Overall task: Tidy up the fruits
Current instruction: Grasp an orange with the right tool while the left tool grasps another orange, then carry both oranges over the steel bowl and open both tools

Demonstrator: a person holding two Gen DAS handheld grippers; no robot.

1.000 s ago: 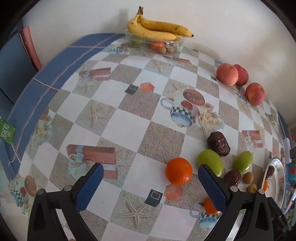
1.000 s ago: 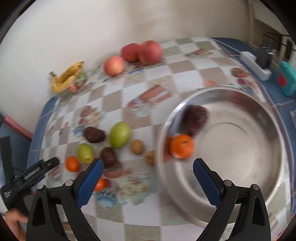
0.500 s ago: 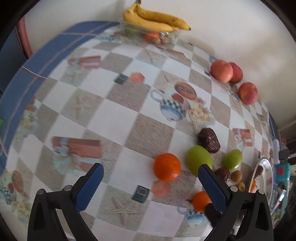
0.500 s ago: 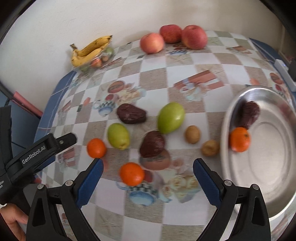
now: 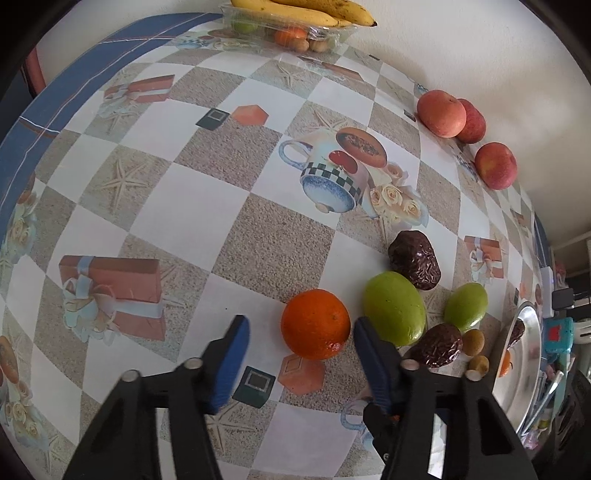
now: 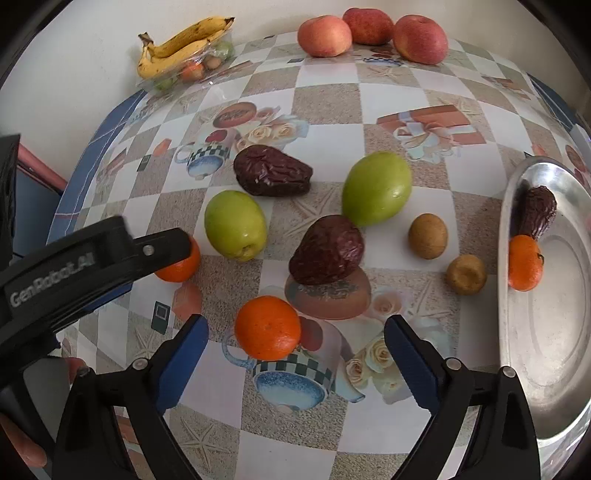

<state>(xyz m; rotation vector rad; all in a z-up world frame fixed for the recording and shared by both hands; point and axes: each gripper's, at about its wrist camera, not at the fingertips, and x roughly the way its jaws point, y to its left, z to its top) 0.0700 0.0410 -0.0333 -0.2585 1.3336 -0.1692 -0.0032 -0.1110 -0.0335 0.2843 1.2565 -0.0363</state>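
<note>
Counter (image 6: 325, 92) covered in a checked printed cloth, blue-bordered at its left edge. Steel bowl (image 6: 546, 387) sat at the right edge; inside it, against the near-left wall, one orange (image 6: 524, 263) with a dark wrinkled date (image 6: 536, 211) just behind it.

Banana bunch (image 6: 181, 42) lay on a clear tray of small fruit at the far left corner. Three red apples (image 6: 373, 31) lined the far edge.

Mid-counter: two green fruits (image 6: 376, 188), two more dates (image 6: 271, 170), two small brown fruits (image 6: 428, 236), loosely clustered.

Left gripper (image 5: 299, 339): fingers spread at moderate width, set either side of an orange fruit (image 5: 316, 324), the right finger at or very near its skin, the left one apart; not clamped. That fruit sat beside a green one, toward the left side.

Right gripper (image 6: 295, 345): fingers wide, nothing held, a second orange (image 6: 267, 328) lying between the tips, toward the near edge.
</note>
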